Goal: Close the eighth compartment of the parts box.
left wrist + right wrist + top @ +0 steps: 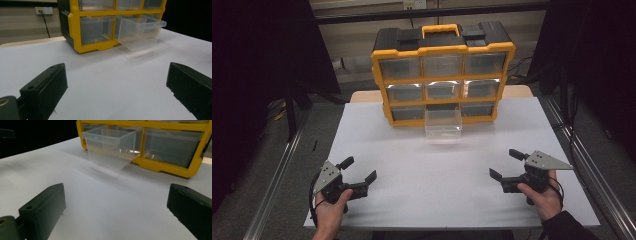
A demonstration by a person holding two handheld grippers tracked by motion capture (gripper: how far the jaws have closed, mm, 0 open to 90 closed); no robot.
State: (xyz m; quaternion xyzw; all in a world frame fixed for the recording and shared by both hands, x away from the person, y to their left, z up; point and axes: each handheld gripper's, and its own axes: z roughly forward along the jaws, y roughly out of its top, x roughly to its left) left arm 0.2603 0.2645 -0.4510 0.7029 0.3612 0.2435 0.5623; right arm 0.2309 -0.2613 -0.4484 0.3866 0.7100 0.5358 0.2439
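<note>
Drawer (443, 124), clear plastic, bottom row, middle slot: pulled partway out of its cabinet and jutting over the table, well ahead of both grippers and between their lines of sight.

Left gripper (358, 169): held in a hand (331, 210) at the near edge of the table, jaws spread wide, nothing between them. In the left gripper view the drawer (140, 32) sits ahead and to the right of the jaws.

Right gripper (506, 164): held in the other hand (543, 198) at the near edge, jaws likewise spread and empty. In the right gripper view the drawer (112, 146) sits ahead and slightly left.

Table (427, 170): flat white top, bare between grippers and drawer, with a pale wooden edge showing behind the cabinet.

Cabinet (379, 75): yellow frame, black top with yellow carry handle, three rows of three clear drawers, standing upright at the far side of the table.

Room, beyond the cabinet: beige wall with a white socket plate (44, 10) and dark cables; metal rails (282, 170) run along both sides of the table; dark curtains on both flanks; grey floor.
</note>
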